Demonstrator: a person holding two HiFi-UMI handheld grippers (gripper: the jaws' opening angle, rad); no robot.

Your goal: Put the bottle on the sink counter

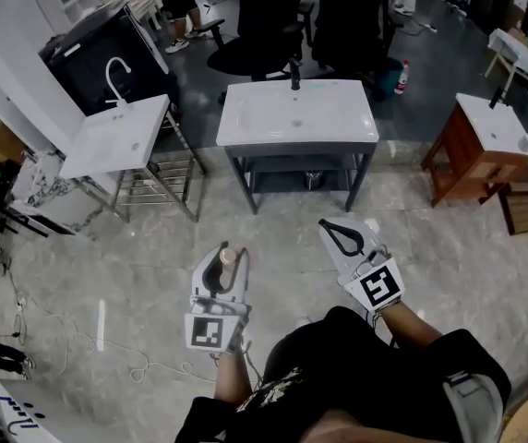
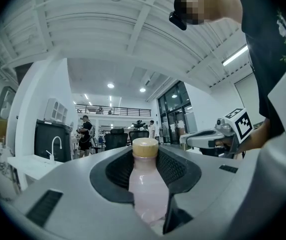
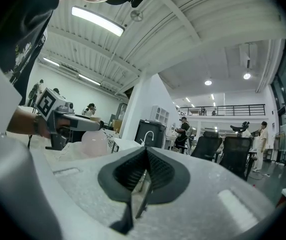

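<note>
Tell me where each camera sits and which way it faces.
Head view: on the person's head, looking steeply down at floor and grey sink; shows torso, left hand, right hand, left gripper shut on the bottle, right gripper shut.
Left gripper view: on the left gripper, facing level past the bottle; shows torso and right hand.
Right gripper view: on the right gripper, facing level along its shut jaws; shows torso and left hand.
Shared: both gripper views see the white sink and each other's gripper.

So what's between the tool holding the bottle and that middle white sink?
Only bare floor, as the head view shows, between the left gripper, shut on the bottle, and the sink counter.
</note>
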